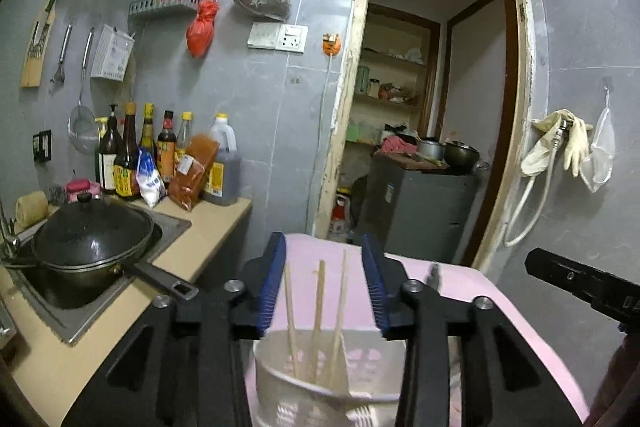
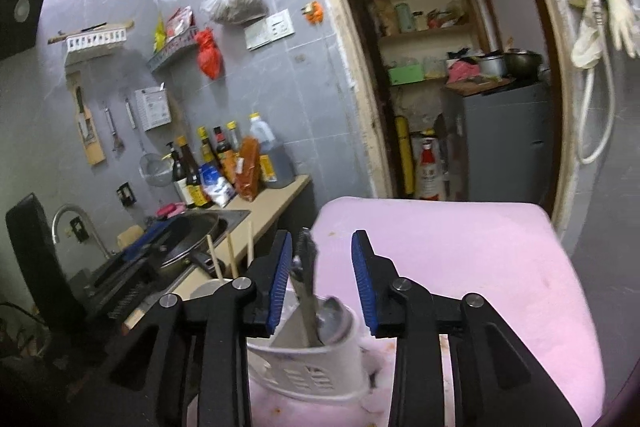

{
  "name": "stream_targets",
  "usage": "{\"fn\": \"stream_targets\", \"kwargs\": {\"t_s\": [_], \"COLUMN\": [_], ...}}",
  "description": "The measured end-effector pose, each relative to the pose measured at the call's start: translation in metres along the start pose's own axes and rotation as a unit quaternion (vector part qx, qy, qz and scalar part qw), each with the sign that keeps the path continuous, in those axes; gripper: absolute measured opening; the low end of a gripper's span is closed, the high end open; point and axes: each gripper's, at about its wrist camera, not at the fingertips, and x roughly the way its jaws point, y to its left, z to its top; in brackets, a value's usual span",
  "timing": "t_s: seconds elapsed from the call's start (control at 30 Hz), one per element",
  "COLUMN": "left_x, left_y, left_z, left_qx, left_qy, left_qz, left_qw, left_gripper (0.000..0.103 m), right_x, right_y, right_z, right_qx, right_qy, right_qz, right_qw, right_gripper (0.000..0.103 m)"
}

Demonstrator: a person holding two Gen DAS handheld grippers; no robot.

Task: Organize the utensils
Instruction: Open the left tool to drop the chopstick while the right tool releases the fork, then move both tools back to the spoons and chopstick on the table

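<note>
A white slotted utensil holder [image 1: 280, 387] stands on a pink surface [image 1: 480, 287]. Three wooden chopsticks [image 1: 318, 307] stand upright in it. My left gripper [image 1: 324, 243] is open just above the holder; the chopsticks rise between its blue pads without touching them. In the right wrist view the same holder [image 2: 320, 367] has a metal utensil [image 2: 306, 287] standing in its other compartment. My right gripper [image 2: 323, 237] is open around that utensil's top, pads apart from it. The chopsticks [image 2: 230, 255] show to its left.
A lidded black wok [image 1: 88, 239] sits in the sink on the beige counter [image 1: 208, 227] at left, its handle pointing toward the holder. Sauce bottles [image 1: 160, 155] line the wall. A doorway with a grey cabinet [image 1: 416, 207] lies beyond the pink surface.
</note>
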Motion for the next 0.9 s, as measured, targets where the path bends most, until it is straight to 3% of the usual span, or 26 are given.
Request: {"fn": "stream_targets", "kwargs": {"t_s": [0.1,0.23,0.37,0.43,0.67,0.9], "left_x": [-0.011,-0.023,-0.029,-0.034,-0.05,-0.066], "left_y": [-0.006,-0.018,-0.033,-0.04,-0.07,-0.107], "left_z": [0.0,-0.003,-0.011,-0.015,-0.039,-0.078], "left_qx": [-0.001,0.0,0.0,-0.003,-0.008,-0.03], "left_qy": [0.016,0.038,0.068,0.08,0.126,0.168], "left_qz": [-0.011,-0.032,-0.046,-0.05,-0.051,-0.005], "left_qw": [0.9998,0.9988,0.9966,0.9955,0.9907,0.9854], "left_gripper": [0.058,0.078,0.089,0.091,0.091,0.091], "right_x": [-0.022,-0.052,-0.077,-0.09,-0.119,-0.134], "right_y": [-0.008,-0.022,-0.033,-0.036,-0.055,-0.09], "right_z": [-0.002,-0.007,-0.014,-0.017,-0.025,-0.035], "right_qx": [0.004,0.01,0.012,0.011,-0.006,-0.017], "right_qy": [-0.01,-0.013,-0.017,-0.018,-0.014,0.014], "right_qz": [-0.025,-0.064,-0.098,-0.113,-0.122,-0.102], "right_qw": [1.0,0.998,0.995,0.993,0.992,0.995], "right_gripper": [0.057,0.075,0.089,0.103,0.103,0.103]}}
